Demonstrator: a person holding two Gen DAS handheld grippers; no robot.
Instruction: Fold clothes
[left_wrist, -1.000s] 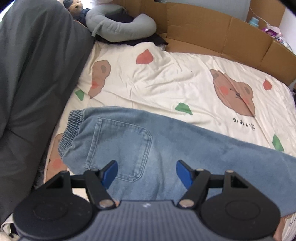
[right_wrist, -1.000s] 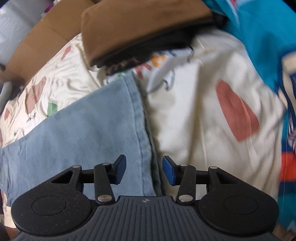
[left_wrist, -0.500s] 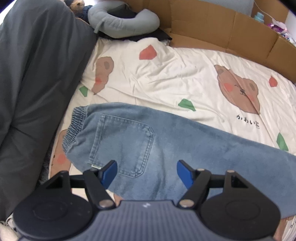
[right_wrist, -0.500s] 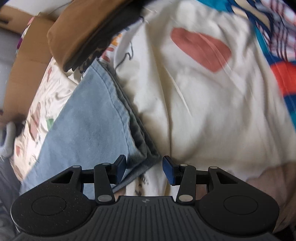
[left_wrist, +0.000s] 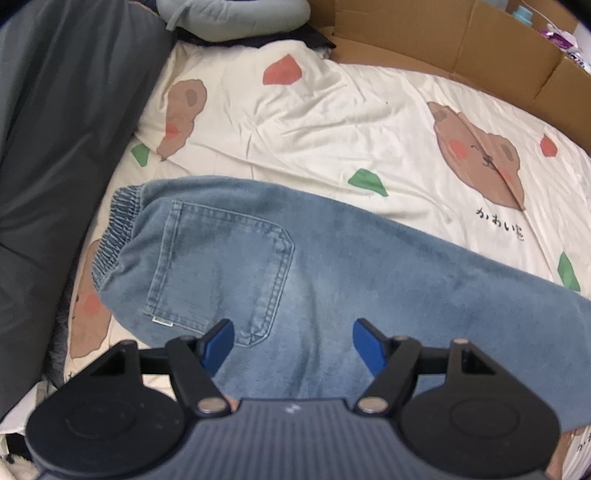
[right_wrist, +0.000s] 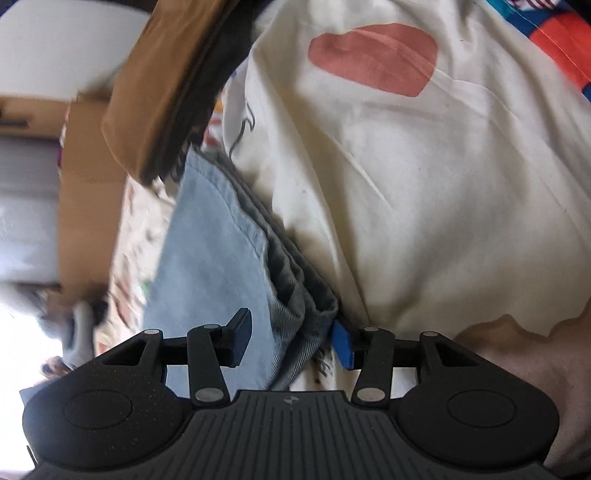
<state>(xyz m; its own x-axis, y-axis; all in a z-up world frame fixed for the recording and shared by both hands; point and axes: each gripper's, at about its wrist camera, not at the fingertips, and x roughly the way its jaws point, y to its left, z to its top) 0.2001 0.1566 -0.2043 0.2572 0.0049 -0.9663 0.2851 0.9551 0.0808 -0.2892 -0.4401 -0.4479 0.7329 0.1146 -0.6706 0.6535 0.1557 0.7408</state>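
Light blue jeans (left_wrist: 332, 273) lie across a cream bear-print bedsheet (left_wrist: 332, 122), elastic waistband at the left, back pocket facing up, legs running off to the right. My left gripper (left_wrist: 292, 346) hovers open over the seat of the jeans, just below the pocket, holding nothing. In the right wrist view the hem end of the jeans legs (right_wrist: 295, 295) sits between the blue pads of my right gripper (right_wrist: 291, 339), which is open, straddling the stacked hem edges without pinching them.
A dark grey duvet (left_wrist: 55, 166) bulks along the left. A grey neck pillow (left_wrist: 236, 14) and a cardboard wall (left_wrist: 480, 48) border the far side. A folded brown garment (right_wrist: 166, 85) lies beyond the hems, with colourful fabric (right_wrist: 554, 33) at the far right.
The left gripper pulled back slightly, showing more of the waistband and pocket. The right gripper rolled and dropped towards the hem end, which now lies between its fingers.
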